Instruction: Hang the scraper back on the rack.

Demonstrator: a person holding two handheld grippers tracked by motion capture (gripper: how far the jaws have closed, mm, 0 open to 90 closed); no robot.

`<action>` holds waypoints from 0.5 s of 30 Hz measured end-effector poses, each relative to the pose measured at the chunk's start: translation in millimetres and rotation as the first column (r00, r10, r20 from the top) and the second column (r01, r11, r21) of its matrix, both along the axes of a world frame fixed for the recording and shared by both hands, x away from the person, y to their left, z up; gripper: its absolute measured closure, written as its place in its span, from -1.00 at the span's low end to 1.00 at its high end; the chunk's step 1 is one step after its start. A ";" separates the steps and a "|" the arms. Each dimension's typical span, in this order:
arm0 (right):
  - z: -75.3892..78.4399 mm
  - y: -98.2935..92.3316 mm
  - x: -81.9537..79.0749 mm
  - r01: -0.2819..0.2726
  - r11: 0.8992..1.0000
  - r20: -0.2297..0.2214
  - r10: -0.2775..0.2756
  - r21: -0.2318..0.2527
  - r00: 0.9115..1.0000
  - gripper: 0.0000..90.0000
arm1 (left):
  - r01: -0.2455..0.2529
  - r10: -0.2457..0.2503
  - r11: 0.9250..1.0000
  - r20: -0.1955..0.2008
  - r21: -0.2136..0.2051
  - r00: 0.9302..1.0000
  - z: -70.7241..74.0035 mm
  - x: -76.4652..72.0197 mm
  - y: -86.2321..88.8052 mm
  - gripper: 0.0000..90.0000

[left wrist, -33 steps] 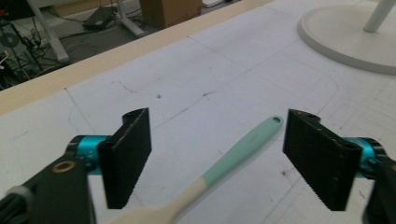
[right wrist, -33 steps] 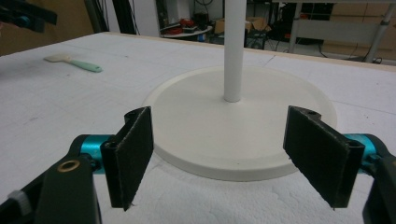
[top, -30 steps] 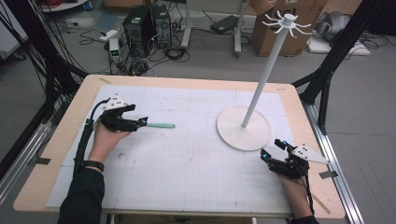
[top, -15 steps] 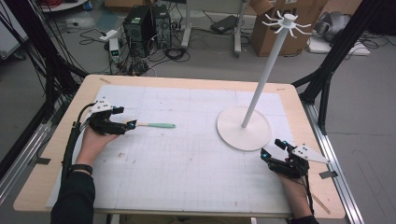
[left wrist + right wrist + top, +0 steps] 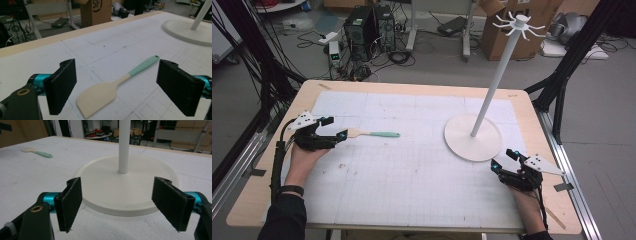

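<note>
Spatula (image 5: 373,133) flat, blade toward left gripper (image 5: 338,130), handle toward stand (image 5: 474,136)

Spatula (image 5: 371,133) on table (image 5: 412,200), left of stand (image 5: 473,136).

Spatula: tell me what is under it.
The spatula lies flat on the white gridded mat that covers the table, between the open jaws of the left gripper. The patch of mat directly beneath its blade is covered.
</note>
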State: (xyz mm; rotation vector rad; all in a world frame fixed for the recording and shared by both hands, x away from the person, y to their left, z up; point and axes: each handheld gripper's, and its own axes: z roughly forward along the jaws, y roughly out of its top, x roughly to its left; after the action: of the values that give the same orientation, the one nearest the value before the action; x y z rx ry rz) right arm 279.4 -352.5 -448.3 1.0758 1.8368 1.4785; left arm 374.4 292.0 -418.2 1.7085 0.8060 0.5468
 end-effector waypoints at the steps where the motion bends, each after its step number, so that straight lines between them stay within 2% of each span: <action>1: -0.1 -0.5 0.3 0.000 1.000 0.001 0.000 -0.001 1.000 -0.47 | 0.007 -0.007 1.000 0.007 -0.005 1.000 0.8 -0.1 -0.6 -0.62; 3: -0.1 -0.6 0.4 0.002 1.000 -0.001 -0.002 0.002 1.000 -0.47 | 0.009 -0.009 1.000 0.008 -0.008 1.000 1.6 0.9 -1.4 -0.62; 5: 0.0 -0.3 0.0 0.000 1.000 -0.003 0.000 0.001 1.000 -0.47 | -0.003 0.003 1.000 -0.001 0.009 1.000 1.7 3.2 -1.8 -0.64; 9: 0.1 0.0 -0.1 -0.001 1.000 -0.001 0.001 0.000 1.000 -0.47 | 0.027 -0.026 0.999 -0.025 0.035 0.999 3.0 11.4 -5.6 -0.64; 12: 0.1 0.0 -0.1 -0.005 1.000 0.000 0.005 -0.003 1.000 -0.47 | 0.048 -0.045 0.996 -0.046 0.072 0.998 3.3 20.1 -13.5 -0.64; 15: 0.1 0.4 -0.6 -0.005 1.000 -0.001 0.005 -0.009 1.000 -0.47 | 0.088 -0.079 0.988 -0.077 0.127 0.994 1.1 29.3 -24.8 -0.64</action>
State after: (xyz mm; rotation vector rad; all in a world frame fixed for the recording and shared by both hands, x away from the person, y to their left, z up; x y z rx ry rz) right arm 278.8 -352.1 -448.3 1.0682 1.8461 1.4722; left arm 403.7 267.3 -417.1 1.8824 0.7594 0.4926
